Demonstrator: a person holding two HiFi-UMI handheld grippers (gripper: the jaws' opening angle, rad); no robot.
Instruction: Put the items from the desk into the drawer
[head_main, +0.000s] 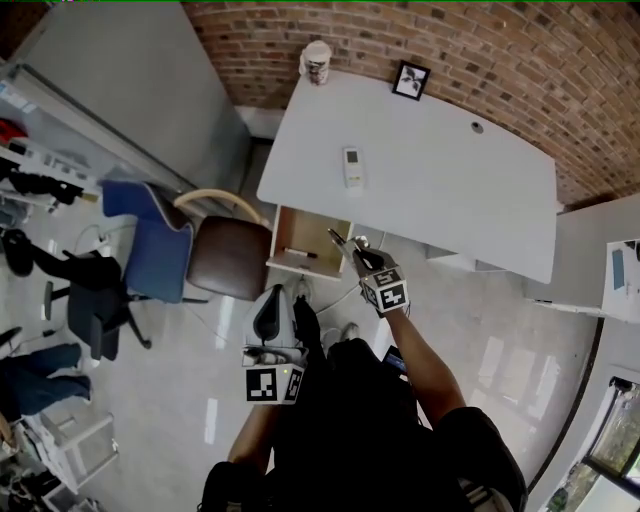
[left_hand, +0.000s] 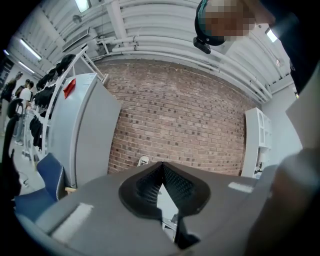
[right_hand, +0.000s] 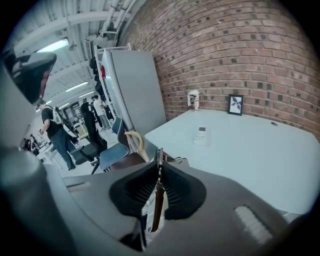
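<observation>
We get bright, even light from ceiling tubes (right_hand: 52, 45), with white glare streaks on the glossy floor (head_main: 212, 420). All 3 views bend hard at the edges, and close stuff goes soft.

The left gripper (left_hand: 162, 166) is seen along its own jaws with the brick wall (left_hand: 185, 120) as backdrop. Its two dark ribbed pads (left_hand: 145, 187) meet at their tips low in front of the wall with nothing gripped between them, and a pale surface (left_hand: 164, 202) shows through the wedge-shaped gap beneath the contact. A cup (left_hand: 143, 160) stands at the foot of the wall just left of the tips. A grey cabinet (left_hand: 85, 130) adjoins the wall's left edge, with a blue chair (left_hand: 47, 182) lower and farther left, a white shelf unit (left_hand: 257, 137) stands off the wall's right edge, and ceiling pipes (left_hand: 165, 25) run above the wall.
</observation>
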